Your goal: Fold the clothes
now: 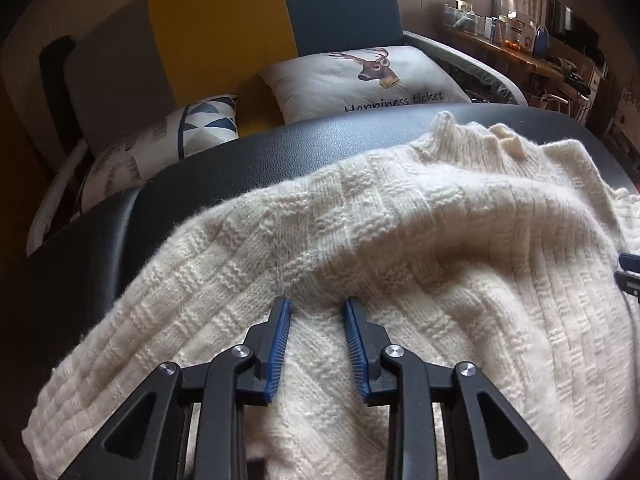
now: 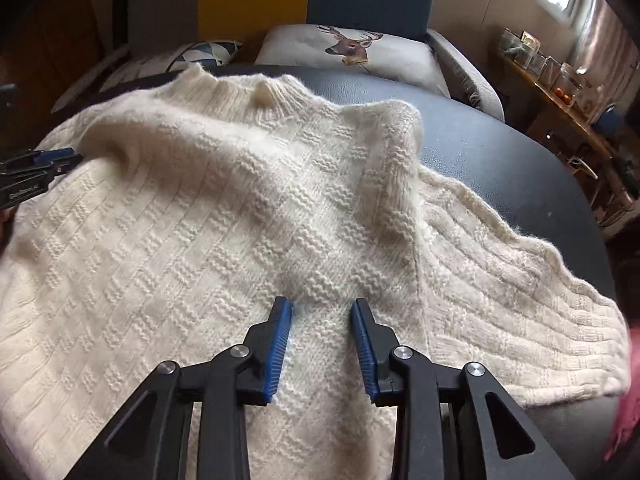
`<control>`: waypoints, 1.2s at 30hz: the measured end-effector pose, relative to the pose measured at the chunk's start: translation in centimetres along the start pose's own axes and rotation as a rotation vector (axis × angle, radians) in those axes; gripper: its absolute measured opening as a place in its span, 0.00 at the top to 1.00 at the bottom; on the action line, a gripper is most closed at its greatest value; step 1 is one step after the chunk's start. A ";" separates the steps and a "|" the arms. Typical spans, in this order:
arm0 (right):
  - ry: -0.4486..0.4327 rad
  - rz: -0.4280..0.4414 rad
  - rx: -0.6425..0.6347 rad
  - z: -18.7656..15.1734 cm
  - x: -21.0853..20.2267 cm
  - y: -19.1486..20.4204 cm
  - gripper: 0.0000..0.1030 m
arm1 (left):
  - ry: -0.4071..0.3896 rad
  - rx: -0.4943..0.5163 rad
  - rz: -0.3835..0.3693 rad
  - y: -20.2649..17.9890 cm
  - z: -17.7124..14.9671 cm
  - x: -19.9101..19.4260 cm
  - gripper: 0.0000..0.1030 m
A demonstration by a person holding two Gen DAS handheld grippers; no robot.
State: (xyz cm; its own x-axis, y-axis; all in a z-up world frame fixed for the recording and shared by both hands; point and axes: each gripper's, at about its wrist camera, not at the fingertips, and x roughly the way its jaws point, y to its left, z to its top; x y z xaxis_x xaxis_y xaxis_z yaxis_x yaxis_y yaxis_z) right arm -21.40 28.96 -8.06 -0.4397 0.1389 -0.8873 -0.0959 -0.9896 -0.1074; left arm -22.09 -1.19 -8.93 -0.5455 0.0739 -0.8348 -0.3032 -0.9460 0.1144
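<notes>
**Both tongs parted over a cream sweater on a black table**

Left gripper [image 1: 316, 300]: spread partway, blue-padded fingers [image 1: 280, 340] resting on the knit, a low ridge of wool between them but not pinched; nothing held. Right gripper [image 2: 322, 302]: likewise parted, pads [image 2: 280, 344] down on the fabric near the sweater's middle, nothing clamped.

Beneath both, a cream sweater [image 2: 208, 208] in a basket-weave knit, spread across most of the black padded table [image 2: 500, 160], rumpled rather than flat. Ribbed collar [image 2: 244, 92] toward the far edge. One sleeve [image 2: 520, 300] stretched out toward the table's right edge, cuff close to the near right corner; a thick fold [image 2: 396, 168] lying over the shoulder on that side. Left gripper also seen from the right wrist view at the sweater's left side.

Beyond the far edge, a deer-print cushion [image 1: 360, 76] and a triangle-patterned cushion [image 1: 204, 124] on a sofa with yellow and blue panels [image 1: 224, 36]. Cluttered wooden shelf [image 1: 520, 48] to the right under a window.
</notes>
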 end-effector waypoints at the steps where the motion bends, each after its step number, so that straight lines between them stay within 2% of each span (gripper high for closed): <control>1: -0.002 -0.012 -0.010 -0.1 0.1 0.3 0.71 | 0.001 0.013 0.010 0.0 -0.2 0.1 0.77; 3: -0.004 -0.016 -0.033 -0.1 0.1 0.7 0.80 | 0.004 0.039 0.029 0.0 -0.7 0.2 0.87; 4: -0.005 -0.013 -0.041 -0.1 0.1 0.9 0.84 | 0.006 0.052 0.039 0.0 -0.9 0.3 0.87; 6: -0.011 0.006 -0.064 -0.2 0.1 0.9 0.87 | 0.008 0.079 0.059 0.1 -1.4 0.5 0.88; 9: -0.023 0.104 -0.227 -0.3 0.0 1.1 0.90 | 0.013 0.107 0.081 0.7 -2.4 0.3 0.89; 11: -0.024 0.138 -0.243 0.6 0.0 1.8 0.90 | 0.020 0.129 0.094 1.7 -3.2 -0.2 0.90; 16: -0.011 0.194 -0.261 1.8 0.0 3.8 0.90 | 0.046 0.174 0.147 4.5 -4.8 -1.1 0.90; 22: -0.019 0.204 -0.281 4.2 -0.2 6.8 0.93 | 0.079 0.186 0.205 7.2 -4.8 -1.5 0.93; 25: 0.001 0.207 -0.264 5.6 0.4 7.6 0.93 | 0.092 0.116 0.210 8.7 -4.8 -1.1 0.93; 27: 0.014 0.197 -0.264 5.5 1.0 7.9 0.93 | 0.077 0.093 0.217 8.8 -5.0 -0.7 0.93; 29: -0.010 0.182 -0.270 5.0 1.0 8.1 0.93 | 0.061 0.073 0.225 8.9 -5.2 -0.3 0.93; 32: -0.026 0.184 -0.248 4.8 0.9 7.9 0.93 | 0.020 0.104 0.274 8.3 -5.4 0.6 0.95; 36: -0.025 0.222 -0.194 4.9 0.7 7.2 0.92 | 0.018 0.137 0.324 7.9 -4.8 1.0 0.94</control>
State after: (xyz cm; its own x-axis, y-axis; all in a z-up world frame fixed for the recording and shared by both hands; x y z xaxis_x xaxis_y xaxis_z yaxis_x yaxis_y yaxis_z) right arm -26.80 22.12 -7.25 -0.4526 -0.0830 -0.8879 0.1765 -0.9843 0.0020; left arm -21.30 -10.06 -11.44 -0.6167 -0.2299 -0.7528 -0.2192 -0.8684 0.4448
